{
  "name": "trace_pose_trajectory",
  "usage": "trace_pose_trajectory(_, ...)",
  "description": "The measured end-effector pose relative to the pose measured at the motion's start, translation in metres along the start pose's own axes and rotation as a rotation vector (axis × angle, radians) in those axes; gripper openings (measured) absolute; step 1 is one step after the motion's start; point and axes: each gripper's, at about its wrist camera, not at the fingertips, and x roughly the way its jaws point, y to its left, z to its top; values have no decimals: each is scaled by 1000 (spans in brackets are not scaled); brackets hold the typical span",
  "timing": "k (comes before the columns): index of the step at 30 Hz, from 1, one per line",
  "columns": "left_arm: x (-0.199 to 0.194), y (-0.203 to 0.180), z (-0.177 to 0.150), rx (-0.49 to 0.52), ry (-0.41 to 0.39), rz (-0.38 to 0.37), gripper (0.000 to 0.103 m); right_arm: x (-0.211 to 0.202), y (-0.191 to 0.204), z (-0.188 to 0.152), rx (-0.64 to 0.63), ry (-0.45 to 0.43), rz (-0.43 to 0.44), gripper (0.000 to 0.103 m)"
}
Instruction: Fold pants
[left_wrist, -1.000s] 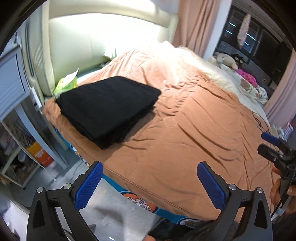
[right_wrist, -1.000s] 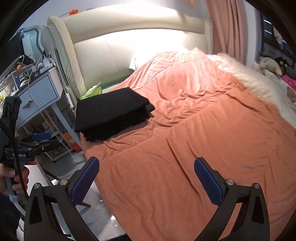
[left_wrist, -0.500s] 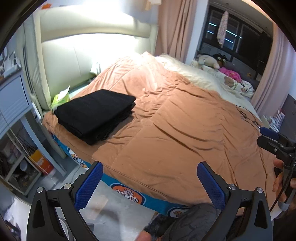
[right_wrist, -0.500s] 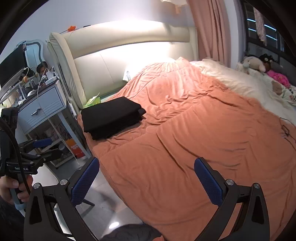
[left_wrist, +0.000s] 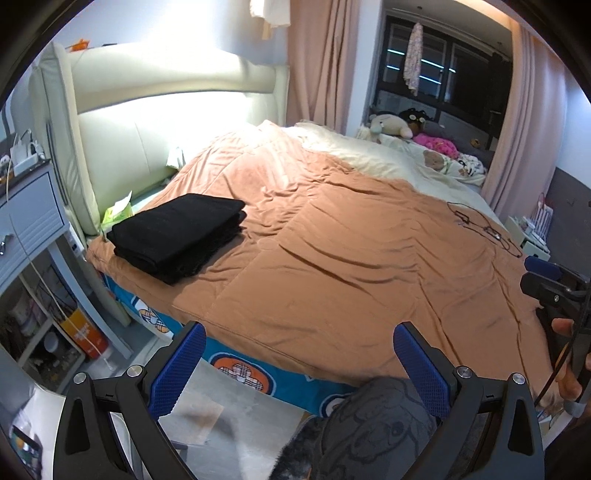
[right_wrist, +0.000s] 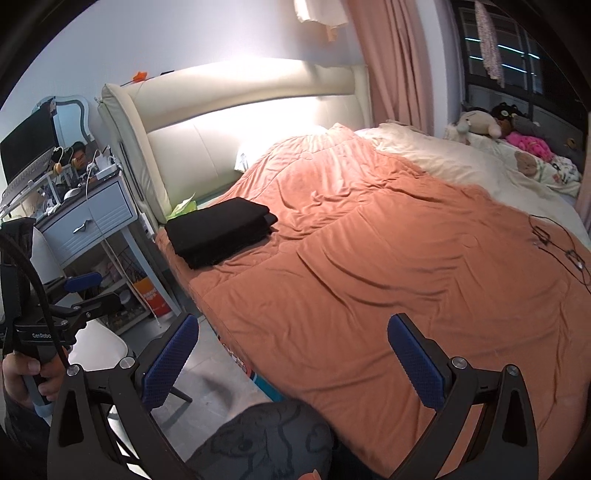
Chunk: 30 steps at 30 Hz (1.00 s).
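Observation:
Black pants lie folded in a neat stack on the near left corner of the orange quilt, close to the headboard; they also show in the right wrist view. My left gripper is open and empty, held off the bed's side, well back from the pants. My right gripper is open and empty, also back from the bed edge. Each gripper appears in the other's view, the right one at the right edge and the left one at the left edge.
A blue-grey nightstand with clutter stands left of the bed. A cream headboard is behind the pants. A black cable lies on the quilt's right side. Plush toys sit at the far side. My knee is below the grippers.
Both grippers have pulled back and up from the bed, so the folded pants look smaller and farther away. Both stay open and empty.

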Motion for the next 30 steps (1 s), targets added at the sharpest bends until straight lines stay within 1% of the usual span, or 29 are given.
trace_pose_trajectory(10,-30,-32,-32,52,-47,-7,102,-51,14,-46,0,-45,-26,103)
trace_pose_trajectory(13,-39,-38,-44,58,-58,-8,102,-62,15,-62,24,-51,-20,103)
trace_pose_trajectory(19,-54,-47,-63,76,-80,-13,102,-80,14,-91,57,-60,-42,103)
trace_pose_trajectory(23,-61,-52,-78,81,-92,-16,102,-87,13,-105,83,-55,-85,103)
trace_pose_trajectory(28,-68,-57,-92,95,-106,-14,102,-100,18,-117,90,-74,-93,103)
trace_pose_trajectory(30,-72,-60,-98,103,-118,-11,102,-103,18,-122,104,-79,-81,103)
